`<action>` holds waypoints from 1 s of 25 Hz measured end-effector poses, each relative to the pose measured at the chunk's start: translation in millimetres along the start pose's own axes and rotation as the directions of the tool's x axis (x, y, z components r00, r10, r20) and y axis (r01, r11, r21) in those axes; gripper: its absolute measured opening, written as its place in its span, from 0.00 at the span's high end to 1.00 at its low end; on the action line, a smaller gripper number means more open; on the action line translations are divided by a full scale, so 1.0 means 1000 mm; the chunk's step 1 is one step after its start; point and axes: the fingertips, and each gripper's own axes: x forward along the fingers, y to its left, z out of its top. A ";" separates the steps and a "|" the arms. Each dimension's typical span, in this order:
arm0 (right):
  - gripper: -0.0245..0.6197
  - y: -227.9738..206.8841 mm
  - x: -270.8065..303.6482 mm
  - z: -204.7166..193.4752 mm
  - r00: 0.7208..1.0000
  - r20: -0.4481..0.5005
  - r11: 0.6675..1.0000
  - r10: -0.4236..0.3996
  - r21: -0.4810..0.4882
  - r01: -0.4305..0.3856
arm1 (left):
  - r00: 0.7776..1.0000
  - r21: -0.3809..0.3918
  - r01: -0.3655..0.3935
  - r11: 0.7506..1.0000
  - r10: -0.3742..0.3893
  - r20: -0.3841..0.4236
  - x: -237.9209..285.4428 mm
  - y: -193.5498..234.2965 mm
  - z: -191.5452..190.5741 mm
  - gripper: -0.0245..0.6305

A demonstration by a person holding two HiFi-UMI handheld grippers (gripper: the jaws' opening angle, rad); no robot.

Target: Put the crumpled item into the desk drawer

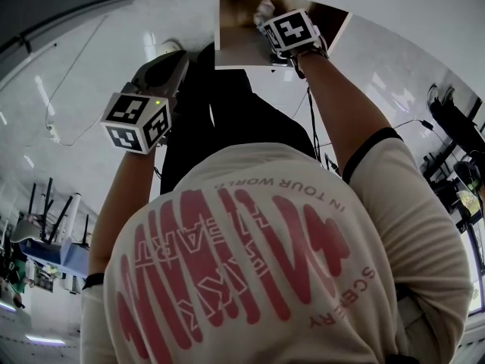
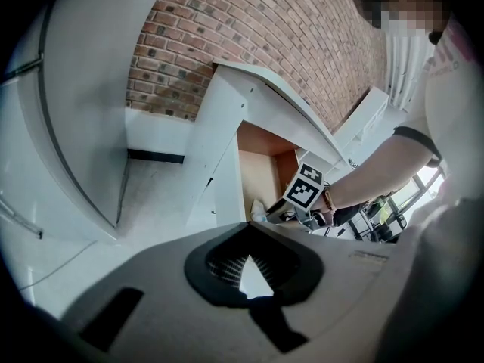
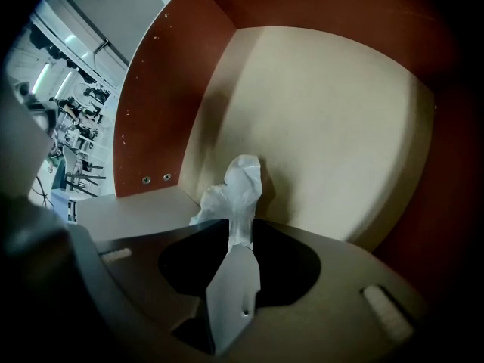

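While deep in the drawer (image 3: 325,127) — right gripper (image 3: 240,239): pinching wad (image 3: 240,191) by its near end
Wad: white, crumpled — inside drawer, over its pale floor, near a brown wall
Left gripper (image 2: 249,257): tips pressed together, empty, well apart from drawer

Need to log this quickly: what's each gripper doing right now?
Left gripper: jaws shut, empty.
Right gripper: crumpled item between its jaws, inside the drawer; gripped or loose cannot be told.
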 end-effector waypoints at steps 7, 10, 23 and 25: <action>0.75 -0.003 0.001 -0.003 1.000 0.004 1.000 0.002 -0.008 -0.002 | 1.000 0.005 0.014 1.000 -0.014 -0.022 0.004 -0.011 -0.009 0.96; 0.75 -0.003 0.000 -0.001 1.000 0.000 1.000 0.003 -0.027 -0.003 | 1.000 0.003 0.015 1.000 -0.015 -0.023 0.005 -0.013 -0.008 0.96; 0.67 -0.010 0.000 -0.001 1.000 -0.020 1.000 0.007 -0.016 -0.007 | 1.000 -0.018 0.000 1.000 0.000 -0.015 0.005 -0.022 -0.005 0.96; 0.67 -0.005 0.000 -0.001 1.000 -0.009 1.000 0.030 0.002 -0.030 | 1.000 -0.022 0.004 1.000 -0.005 -0.026 0.006 -0.023 -0.007 0.96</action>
